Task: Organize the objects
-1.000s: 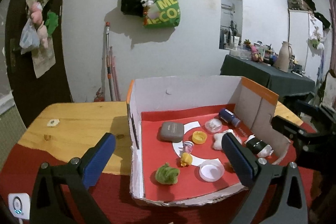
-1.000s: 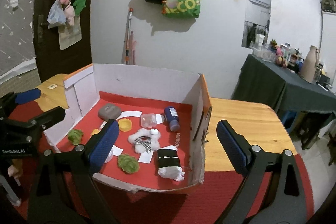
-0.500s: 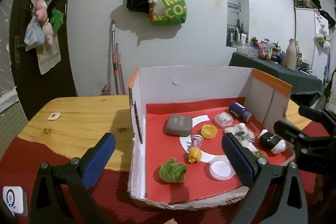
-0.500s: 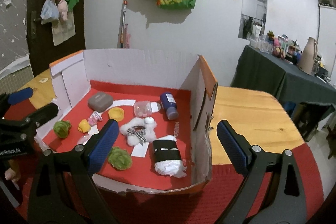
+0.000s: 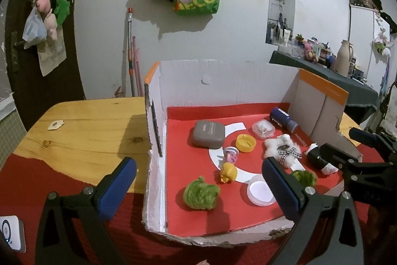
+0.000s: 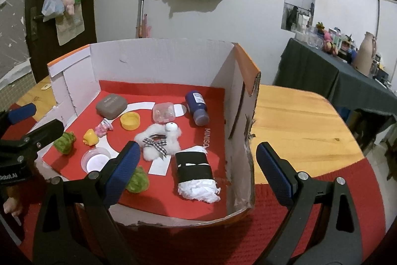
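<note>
My left hand-held gripper (image 5: 198,178) hangs spread wide, empty, before the cardboard box (image 5: 223,81) on the counter (image 5: 82,131). The toys lie inside it. My right hand-held gripper (image 6: 198,160) gapes too, empty.

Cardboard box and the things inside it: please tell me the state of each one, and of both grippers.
Cardboard box: open top, front edge torn.
Grey case: closed, lying flat.
Blue bottle: capped, lying on its side.
Yellow cap: hollow side up.
Clear small box: closed.
White round lid: lying flat.
Black-banded roll: lying on its side.
Left gripper: open, empty.
Right gripper: open, empty.
</note>
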A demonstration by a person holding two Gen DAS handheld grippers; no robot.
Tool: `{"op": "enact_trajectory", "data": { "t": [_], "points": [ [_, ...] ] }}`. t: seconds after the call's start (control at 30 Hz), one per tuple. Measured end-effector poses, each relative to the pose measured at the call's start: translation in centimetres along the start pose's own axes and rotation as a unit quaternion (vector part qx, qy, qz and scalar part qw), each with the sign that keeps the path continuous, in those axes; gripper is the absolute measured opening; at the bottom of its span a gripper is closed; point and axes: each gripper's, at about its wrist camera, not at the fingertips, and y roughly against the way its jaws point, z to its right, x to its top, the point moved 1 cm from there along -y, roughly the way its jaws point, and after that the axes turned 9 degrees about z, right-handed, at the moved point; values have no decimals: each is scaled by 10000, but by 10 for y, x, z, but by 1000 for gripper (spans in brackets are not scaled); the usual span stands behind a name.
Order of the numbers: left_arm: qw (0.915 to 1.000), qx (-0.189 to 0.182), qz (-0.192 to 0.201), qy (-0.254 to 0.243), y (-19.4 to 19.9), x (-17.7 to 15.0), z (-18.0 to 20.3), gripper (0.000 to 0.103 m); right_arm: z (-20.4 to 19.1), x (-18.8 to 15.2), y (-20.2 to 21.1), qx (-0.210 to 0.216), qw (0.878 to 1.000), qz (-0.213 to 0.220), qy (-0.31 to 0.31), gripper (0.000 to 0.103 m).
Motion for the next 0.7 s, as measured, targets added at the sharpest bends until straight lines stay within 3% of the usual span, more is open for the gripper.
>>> {"op": "enact_trajectory", "data": {
  "t": [0.7],
  "points": [
    [9999, -38, -124, 7, -3, -1, 1, 103, 4, -2, 0, -41, 10000, -51, 9, 96]
  ]
}}
